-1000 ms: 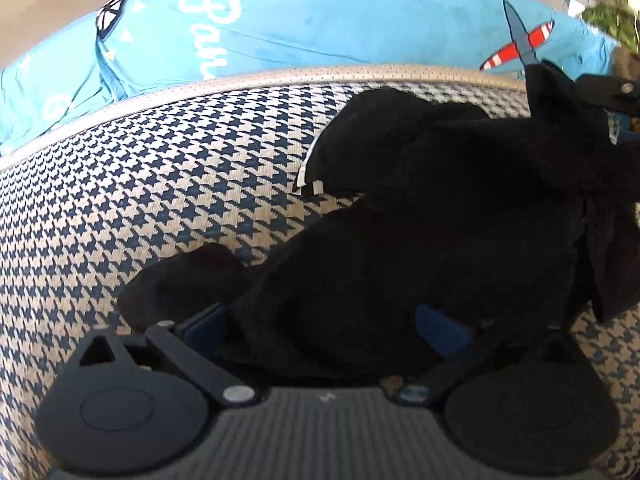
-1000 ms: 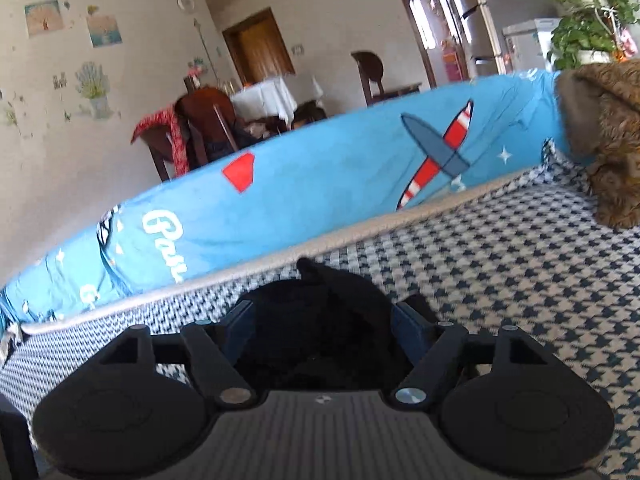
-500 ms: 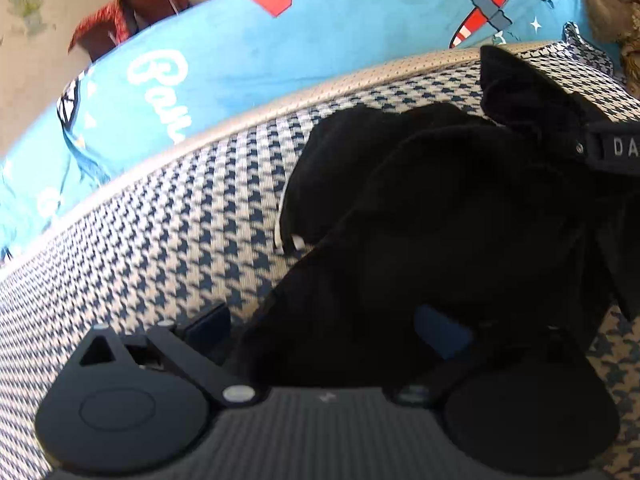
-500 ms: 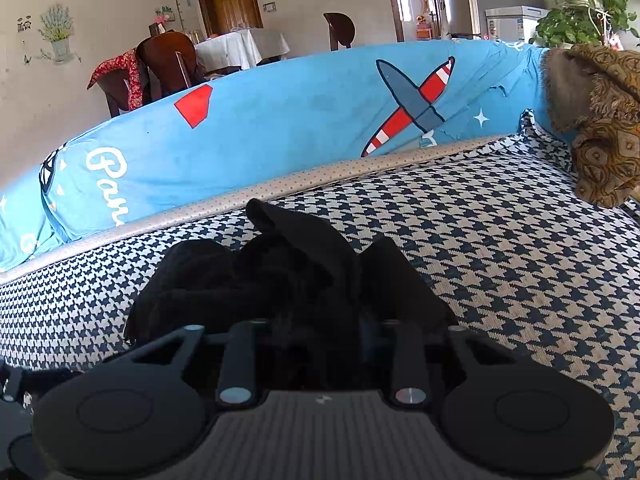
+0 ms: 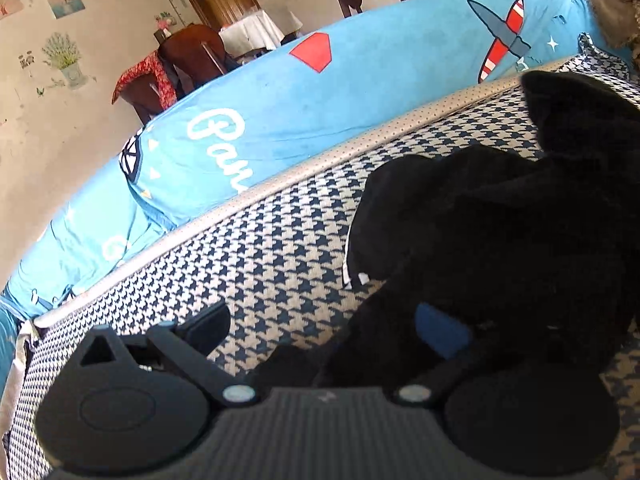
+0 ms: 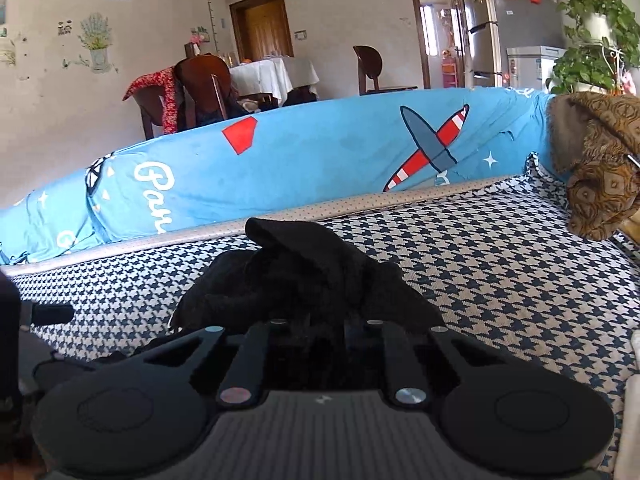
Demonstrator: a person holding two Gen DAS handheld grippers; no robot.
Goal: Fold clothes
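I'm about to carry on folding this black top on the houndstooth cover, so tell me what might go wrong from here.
1. The black fabric garment is bunched in a heap, not flat, so any fold may trap wrinkles or layers.
2. The right gripper has its jaws shut on a thick wad; it may be holding several layers instead of one edge.
3. The left gripper has its jaws open with cloth draped over one finger, so the cloth could snag or slip when pulled.

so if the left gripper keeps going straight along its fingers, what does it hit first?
Most likely the black garment: it already lies over the right side of the left gripper, whose fingers stand open. The left finger's line meets only the houndstooth cover before the blue cushion. Depth is uncertain.
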